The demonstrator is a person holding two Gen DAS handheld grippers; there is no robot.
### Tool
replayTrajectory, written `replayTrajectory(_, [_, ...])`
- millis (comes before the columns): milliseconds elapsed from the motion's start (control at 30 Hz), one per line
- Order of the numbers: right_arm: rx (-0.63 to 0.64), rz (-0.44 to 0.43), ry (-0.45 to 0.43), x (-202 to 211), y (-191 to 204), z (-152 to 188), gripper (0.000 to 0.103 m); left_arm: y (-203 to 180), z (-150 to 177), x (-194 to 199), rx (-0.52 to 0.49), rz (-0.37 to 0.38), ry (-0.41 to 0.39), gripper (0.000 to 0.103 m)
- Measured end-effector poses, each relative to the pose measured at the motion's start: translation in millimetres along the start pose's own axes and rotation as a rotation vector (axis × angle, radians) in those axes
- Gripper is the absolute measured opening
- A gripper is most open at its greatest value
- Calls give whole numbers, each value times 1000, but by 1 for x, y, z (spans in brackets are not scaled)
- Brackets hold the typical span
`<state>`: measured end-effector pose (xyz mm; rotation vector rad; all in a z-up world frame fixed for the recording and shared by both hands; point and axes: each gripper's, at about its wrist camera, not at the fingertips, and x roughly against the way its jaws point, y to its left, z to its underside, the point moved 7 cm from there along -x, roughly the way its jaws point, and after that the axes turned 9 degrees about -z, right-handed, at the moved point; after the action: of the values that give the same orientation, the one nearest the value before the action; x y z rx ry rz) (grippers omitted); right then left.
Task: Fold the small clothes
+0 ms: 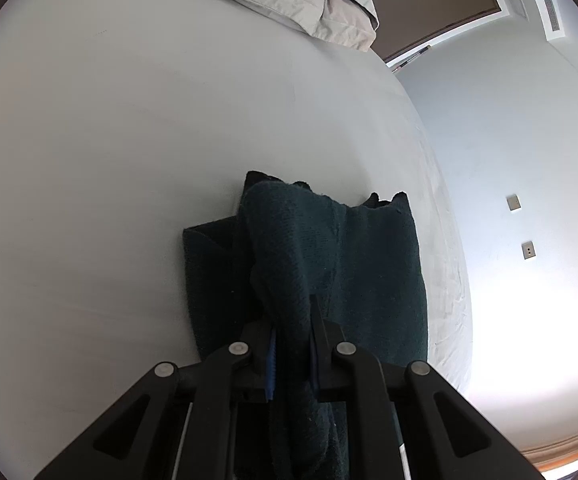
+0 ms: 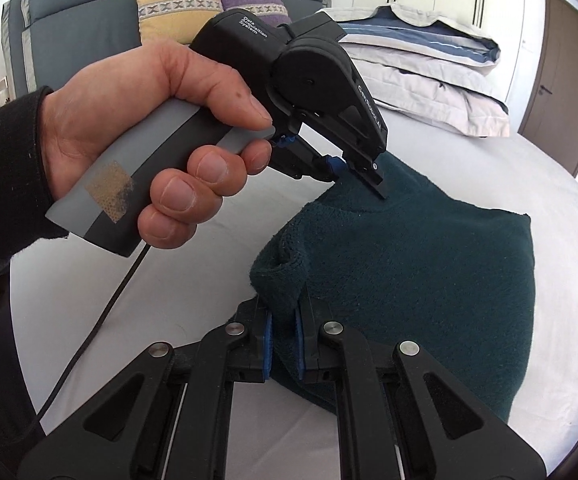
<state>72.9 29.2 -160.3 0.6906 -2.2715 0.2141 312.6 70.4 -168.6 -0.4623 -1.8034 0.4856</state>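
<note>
While the bed (image 1: 129,140) lies beneath, each hand-held gripper — left (image 1: 292,334), right (image 2: 285,334) — pinches the dark green cloth (image 2: 409,260).

Small garment on bed, both grippers at its near edge.

Garment (image 2: 409,264) lies on bed sheet (image 2: 561,240), partly folded over itself, near bed's edge in left wrist view, wall beyond. Right gripper (image 2: 285,320) at garment's near corner, fabric betw. its pads; left gripper (image 2: 359,178) behind it at far corner, fabric betw. pads too, in person's hand (image 2: 161,140), cable hanging below. Two cushions (image 2: 209,4) against headboard (image 2: 81,36) at back left. Stacked bedding (image 2: 421,68) on bed behind garment, back right. Door (image 2: 561,76) far right; closet behind bedding.
</note>
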Motion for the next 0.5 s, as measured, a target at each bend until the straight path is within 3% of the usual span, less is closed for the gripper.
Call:
replayTrajectory(67, [-2, -14, 26, -3, -3, 11, 8, 6, 2, -4, -6, -15, 5, 14])
replayTrajectory(133, [-13, -30, 81, -15, -6, 23, 12, 15, 5, -10, 10, -37, 6, 24])
replayTrajectory(200, [-55, -61, 81, -10, -10, 36, 14, 24, 7, -8, 37, -12, -10, 25])
replayTrajectory(233, [-70, -81, 76, -4, -12, 40, 18, 27, 7, -5, 47, -16, -26, 30])
replayTrajectory(300, [-100, -141, 66, 11, -12, 48, 28, 32, 8, 2, 40, -55, -52, 32])
replayTrajectory(500, [-263, -228, -20, 79, -52, 65, 28, 18, 7, 52, -36, -218, -225, 33])
